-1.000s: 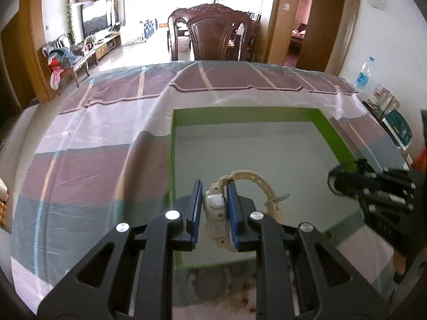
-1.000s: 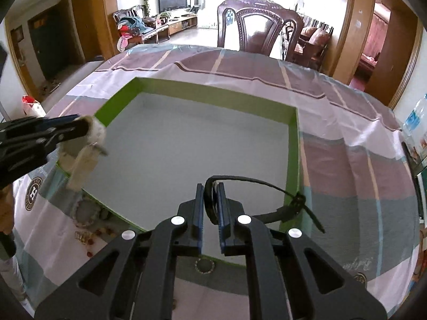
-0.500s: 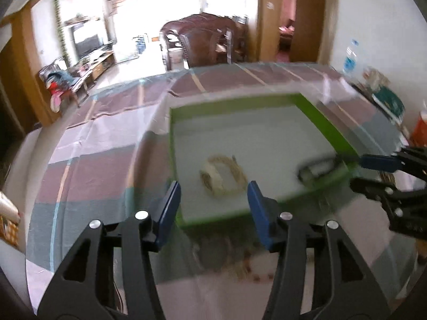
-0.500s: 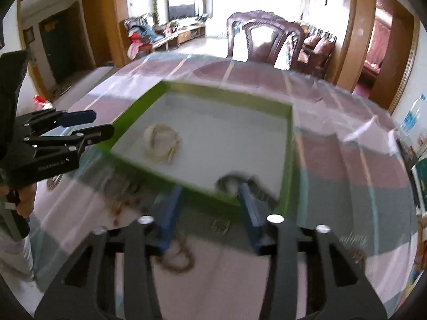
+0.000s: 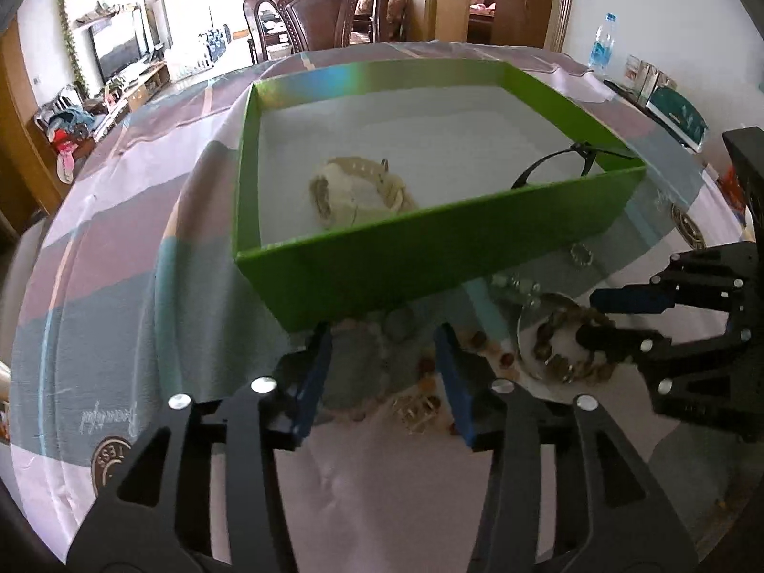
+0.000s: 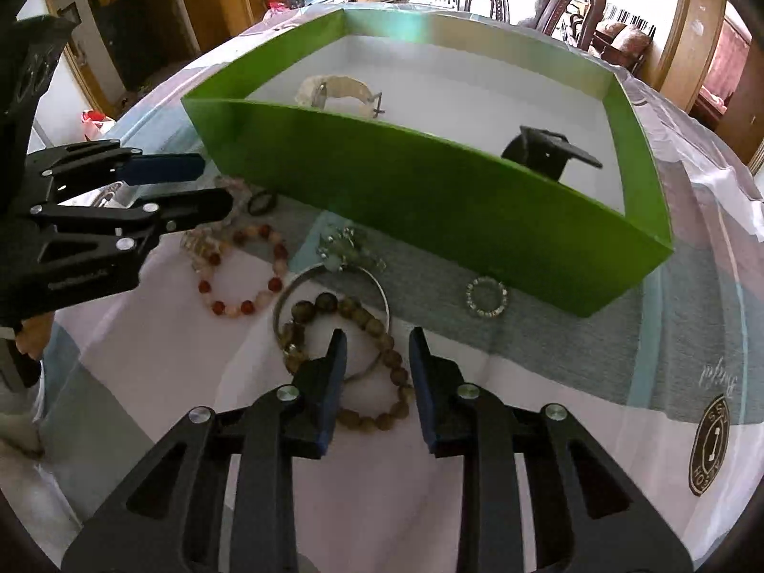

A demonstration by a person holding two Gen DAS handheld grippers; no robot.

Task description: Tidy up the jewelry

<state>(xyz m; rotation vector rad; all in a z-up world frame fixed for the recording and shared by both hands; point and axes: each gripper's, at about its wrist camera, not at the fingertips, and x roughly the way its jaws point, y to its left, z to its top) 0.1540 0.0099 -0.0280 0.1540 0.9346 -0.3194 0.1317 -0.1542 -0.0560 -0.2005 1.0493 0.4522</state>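
A green box (image 5: pixel 429 243) (image 6: pixel 429 181) holds a cream watch (image 5: pixel 353 188) (image 6: pixel 334 90) and a black watch (image 5: pixel 558 167) (image 6: pixel 544 153). Loose jewelry lies on the cloth in front of it: a brown bead bracelet (image 6: pixel 363 363) (image 5: pixel 568 348) over a silver bangle (image 6: pixel 382 286), a red and white bead bracelet (image 6: pixel 238 277), a rhinestone ring (image 6: pixel 486 297) (image 5: pixel 580 254). My right gripper (image 6: pixel 375 348) is open, low over the brown bracelet. My left gripper (image 5: pixel 382 353) is open over small beaded pieces (image 5: pixel 420 406).
A striped cloth (image 5: pixel 119 262) covers the round table. A wooden chair (image 5: pixel 315 19) stands at the far side. A water bottle (image 5: pixel 600 47) and boxes (image 5: pixel 678 110) sit at the far right edge.
Both grippers opened and let the watches go into the box, then drew back and down to the loose jewelry in front of it.
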